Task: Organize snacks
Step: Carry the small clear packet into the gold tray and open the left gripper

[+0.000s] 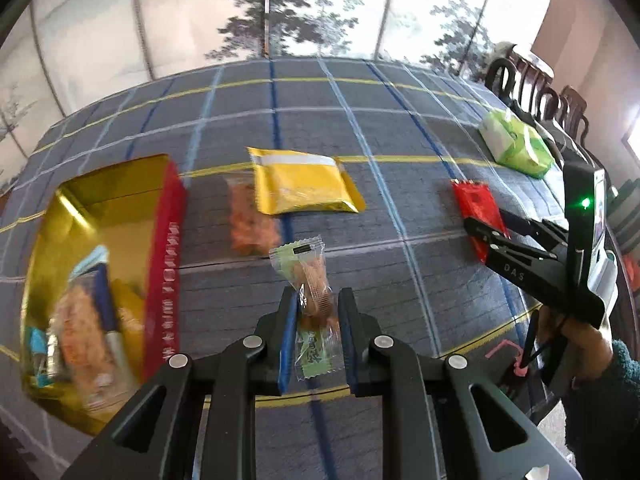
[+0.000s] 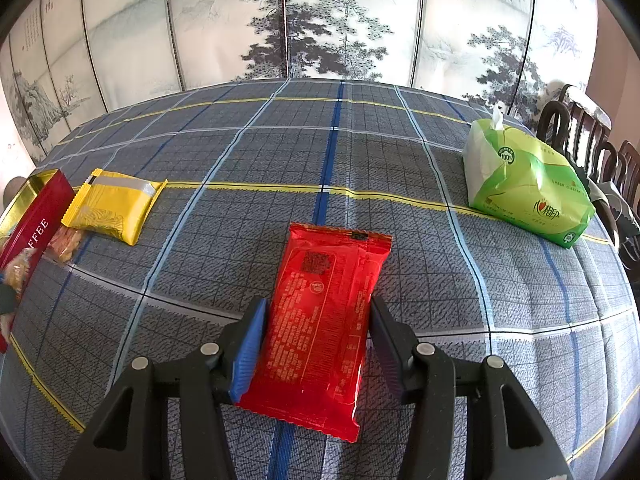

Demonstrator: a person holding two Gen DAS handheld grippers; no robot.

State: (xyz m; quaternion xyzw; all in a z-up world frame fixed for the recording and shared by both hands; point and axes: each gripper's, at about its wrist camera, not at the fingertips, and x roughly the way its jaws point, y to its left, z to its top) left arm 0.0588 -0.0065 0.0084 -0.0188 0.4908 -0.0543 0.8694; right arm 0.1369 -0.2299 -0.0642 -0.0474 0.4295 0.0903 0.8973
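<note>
— Two hand-held grippers are in view. What does the left hand-held gripper (image 1: 318, 312) have?

— A small clear-wrapped snack (image 1: 311, 286) clamped between its blue pads, lifted above the checked cloth of the bench (image 1: 400, 128). Its green end sticks back toward the camera.

— And the right hand-held gripper (image 2: 316, 340)?

— Its fingers sit on either side of a red packet (image 2: 324, 320) that lies flat on the cloth. Both pads look pressed to the packet's long edges, so it is gripping it.

— Where does the rest lie?

— Left of the left hand-held gripper stands an open tin (image 1: 164, 264), red outside and gold inside, with several wrapped snacks (image 1: 84, 320) in it, blurred. Ahead of that gripper lie an orange snack bag (image 1: 250, 220) and, just beyond and touching it, a yellow packet (image 1: 304, 186). Far to the right of the right hand-held gripper rests a green tissue pack (image 2: 524, 188), near dark chairs (image 2: 592, 140).
</note>
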